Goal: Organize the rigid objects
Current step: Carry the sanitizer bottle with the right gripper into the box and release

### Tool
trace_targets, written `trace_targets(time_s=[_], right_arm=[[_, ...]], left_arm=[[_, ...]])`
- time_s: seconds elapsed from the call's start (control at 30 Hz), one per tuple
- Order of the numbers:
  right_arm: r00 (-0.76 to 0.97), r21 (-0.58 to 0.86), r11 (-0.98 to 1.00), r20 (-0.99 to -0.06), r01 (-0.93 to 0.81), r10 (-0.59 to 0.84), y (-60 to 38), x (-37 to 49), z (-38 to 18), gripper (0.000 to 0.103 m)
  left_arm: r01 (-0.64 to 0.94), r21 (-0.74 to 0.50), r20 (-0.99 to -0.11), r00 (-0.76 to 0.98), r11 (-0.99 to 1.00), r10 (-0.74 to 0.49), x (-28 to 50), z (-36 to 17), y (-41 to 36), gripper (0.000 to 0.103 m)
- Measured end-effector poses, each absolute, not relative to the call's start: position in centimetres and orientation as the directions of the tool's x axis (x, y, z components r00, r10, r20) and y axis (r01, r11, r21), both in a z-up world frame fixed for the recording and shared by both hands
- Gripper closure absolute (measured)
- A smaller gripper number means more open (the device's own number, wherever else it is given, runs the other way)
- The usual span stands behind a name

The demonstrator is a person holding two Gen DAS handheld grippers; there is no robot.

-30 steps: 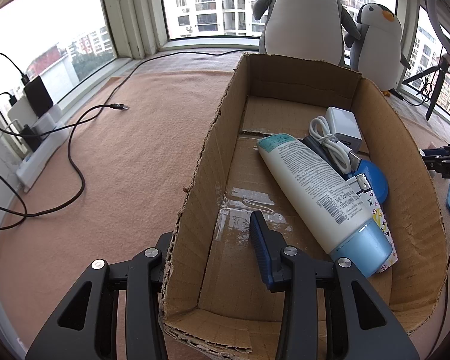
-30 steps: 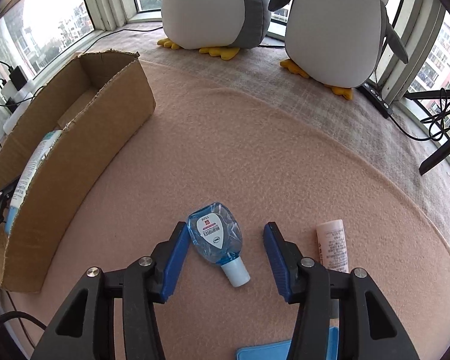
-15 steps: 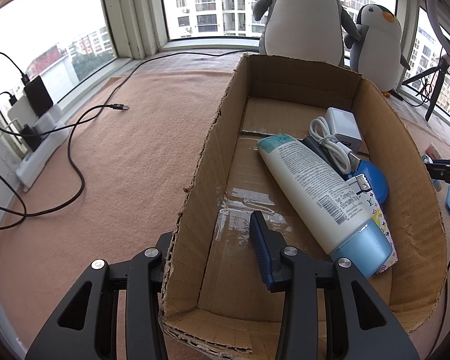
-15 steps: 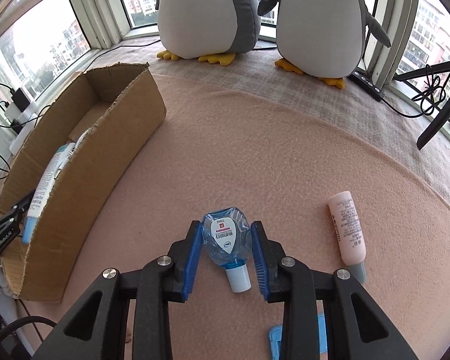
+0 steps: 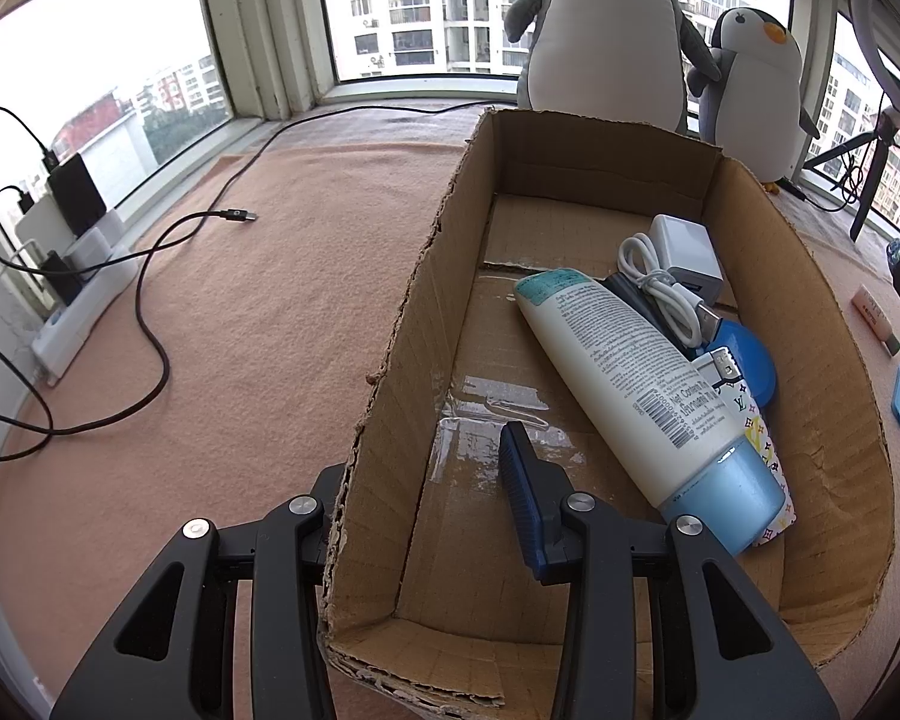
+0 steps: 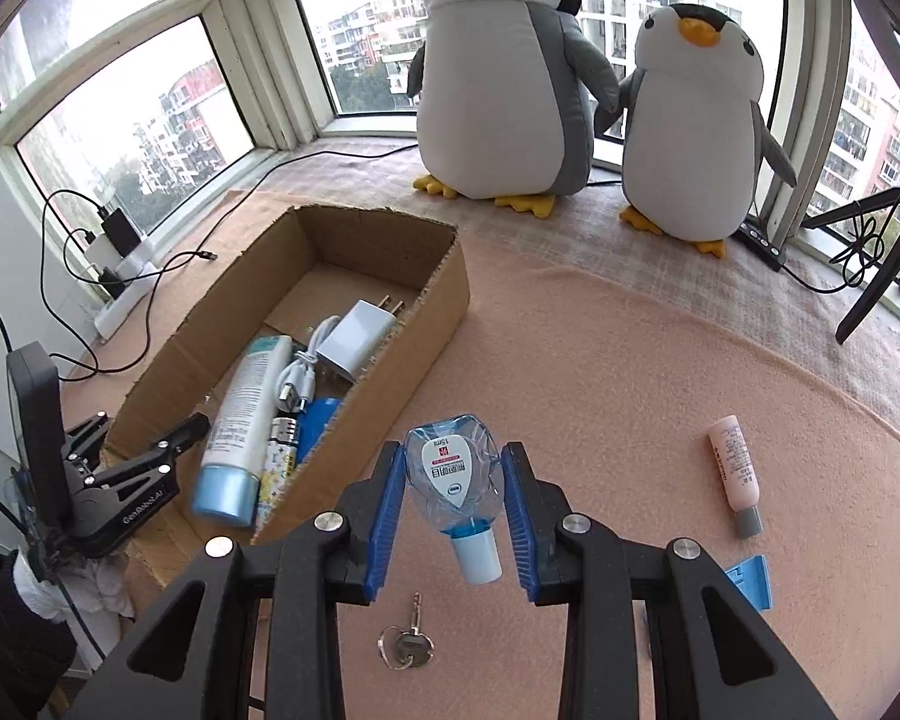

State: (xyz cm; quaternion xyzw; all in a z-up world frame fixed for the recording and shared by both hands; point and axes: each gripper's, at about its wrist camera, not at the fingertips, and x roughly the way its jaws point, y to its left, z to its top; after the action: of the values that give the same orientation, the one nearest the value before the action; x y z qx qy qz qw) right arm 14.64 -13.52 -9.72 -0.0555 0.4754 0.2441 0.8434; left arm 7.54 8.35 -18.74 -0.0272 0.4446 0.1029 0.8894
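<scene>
Windows ring a peach-blanketed counter (image 6: 600,360) where two plush penguins (image 6: 504,72) look on. Your right tongs (image 6: 453,501) are now clamped on the small clear sanitizer bottle (image 6: 455,474), which a second ago lay loose on the blanket between open blue pads; it has since come up off the surface, cap pointing back toward you, and the view has swung to take in the cardboard box (image 6: 432,324) to your left. That suggests the pick is done and the carry to the box has begun. Your left tongs (image 5: 426,480) have not moved: they straddle the box's near left wall, one finger (image 5: 525,489) inside and the other outside, apart rather than pinching, apparently steadying it. Inside already lie a white lotion tube (image 5: 630,372), a white charger (image 5: 684,258) with its coiled cable, a blue disc and a patterned lighter. Left on the blanket are a pink tube (image 6: 735,474), a key (image 6: 408,648) and a blue flat piece (image 6: 750,582), so several picks likely remain after this drop.
</scene>
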Motion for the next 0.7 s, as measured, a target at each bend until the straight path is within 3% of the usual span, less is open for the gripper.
trace_targets(time_s=[0.7], right_arm=[[0.429,0.093,0.827,-0.819,-0.554,0.380,-3.8,14.0,-8.1,0.074]], left_arm=[[-0.207,0.043,-0.796,0.584,0.977,0.159,7.5,-18.7,8.3,0.064]])
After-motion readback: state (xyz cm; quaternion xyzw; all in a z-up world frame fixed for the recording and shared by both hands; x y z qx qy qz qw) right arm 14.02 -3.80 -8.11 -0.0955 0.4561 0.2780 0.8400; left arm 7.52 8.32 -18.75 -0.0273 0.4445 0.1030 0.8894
